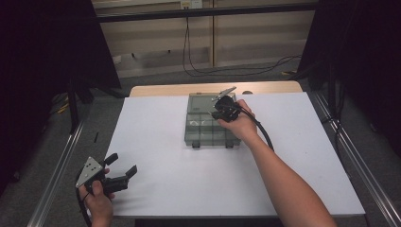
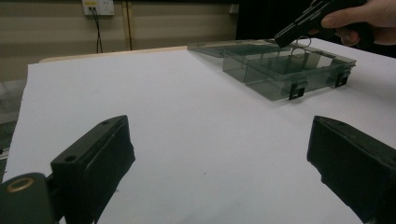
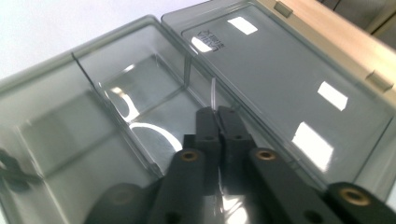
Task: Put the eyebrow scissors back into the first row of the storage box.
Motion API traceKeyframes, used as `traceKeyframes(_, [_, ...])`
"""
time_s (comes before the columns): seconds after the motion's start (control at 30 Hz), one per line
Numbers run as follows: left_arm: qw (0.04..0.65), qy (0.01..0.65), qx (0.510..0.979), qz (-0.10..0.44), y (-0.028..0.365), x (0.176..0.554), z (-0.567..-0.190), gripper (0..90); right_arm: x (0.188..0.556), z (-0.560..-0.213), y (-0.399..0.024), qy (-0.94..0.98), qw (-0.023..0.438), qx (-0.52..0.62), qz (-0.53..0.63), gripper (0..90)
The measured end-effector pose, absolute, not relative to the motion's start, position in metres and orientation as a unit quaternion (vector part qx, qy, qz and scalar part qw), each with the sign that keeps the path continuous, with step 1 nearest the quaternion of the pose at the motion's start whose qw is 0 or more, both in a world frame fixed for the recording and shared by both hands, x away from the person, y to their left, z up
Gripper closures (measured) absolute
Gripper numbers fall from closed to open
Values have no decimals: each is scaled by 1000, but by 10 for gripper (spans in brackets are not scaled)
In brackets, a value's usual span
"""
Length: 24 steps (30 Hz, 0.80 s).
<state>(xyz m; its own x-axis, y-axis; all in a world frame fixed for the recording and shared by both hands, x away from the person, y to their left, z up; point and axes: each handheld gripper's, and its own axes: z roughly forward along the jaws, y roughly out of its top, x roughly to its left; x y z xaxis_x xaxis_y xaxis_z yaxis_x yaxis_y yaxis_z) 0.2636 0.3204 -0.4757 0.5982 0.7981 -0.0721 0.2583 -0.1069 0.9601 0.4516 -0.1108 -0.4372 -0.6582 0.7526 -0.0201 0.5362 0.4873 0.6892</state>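
The room is dim, with black drapes on both sides, a pale panelled wall behind and cables [image 1: 203,71] trailing across the grey floor. The wooden table [image 1: 156,89] stands in the middle under a big white sheet [image 1: 156,142] that leaves bare only a strip of wood at the far edge.

On the sheet, towards the far middle, sits the smoky clear plastic organiser box [image 1: 203,132]. It lies open, its lid [image 1: 201,100] folded flat away from the person and its two black latches [image 1: 195,145] facing them. The long side runs across the table, left to right.

Now the key bit: the right gripper [image 1: 222,112] is right over the box's far right corner, nose pointing down into a compartment next to the hinge line. In its own view the two jaws are pressed together with barely a sliver between them, and there might be a thin clear divider or edge pinched there, but against the glare I can't say for sure. So the box lies directly under and ahead of those tips, and the right hand [image 1: 243,124] is clearly the nearer one.

The left gripper [image 1: 124,170] hangs back at the near left corner, well apart from the box, jaws spread wide and holding nothing.
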Motion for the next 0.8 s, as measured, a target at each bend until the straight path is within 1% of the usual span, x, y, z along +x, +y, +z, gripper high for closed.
traceKeyframes(0.03, [553, 376, 703, 244, 320, 264, -476, 66, 451, -437, -112, 839, 157, 393, 341, 720])
traceKeyframes(0.07, [553, 376, 703, 244, 321, 264, -476, 66, 450, -433, -114, 822, 152, 421, 351, 592])
traceKeyframes(0.1, [553, 376, 703, 244, 321, 264, -476, 66, 449, -432, -117, 817, 149, 424, 362, 509])
traceKeyframes(0.13, [553, 376, 703, 244, 321, 264, -476, 66, 449, -432, -117, 817, 149, 424, 362, 509])
traceKeyframes(0.17, [553, 376, 702, 244, 321, 264, -476, 67, 446, -429, -121, 808, 150, 429, 374, 317])
traceKeyframes(0.2, [553, 376, 702, 244, 321, 264, -476, 66, 443, -428, -123, 805, 152, 432, 376, 238])
traceKeyframes(0.23, [557, 378, 698, 244, 320, 264, -476, 66, 443, -428, -123, 805, 152, 432, 376, 238])
traceKeyframes(0.3, [558, 379, 698, 242, 320, 264, -476, 66, 438, -427, -128, 798, 157, 436, 386, 119])
traceKeyframes(0.33, [558, 378, 698, 243, 320, 264, -476, 67, 431, -427, -134, 792, 162, 439, 392, 31])
traceKeyframes(0.37, [558, 378, 698, 242, 320, 264, -476, 67, 431, -427, -134, 792, 162, 439, 392, 31])
traceKeyframes(0.43, [557, 378, 698, 243, 320, 264, -476, 66, 420, -427, -144, 785, 166, 445, 399, 0])
traceKeyframes(0.77, [551, 374, 706, 242, 320, 264, -476, 66, 389, -428, -175, 762, 181, 459, 419, 0])
traceKeyframes(0.8, [550, 374, 706, 243, 320, 264, -476, 66, 381, -428, -181, 760, 189, 457, 421, 0])
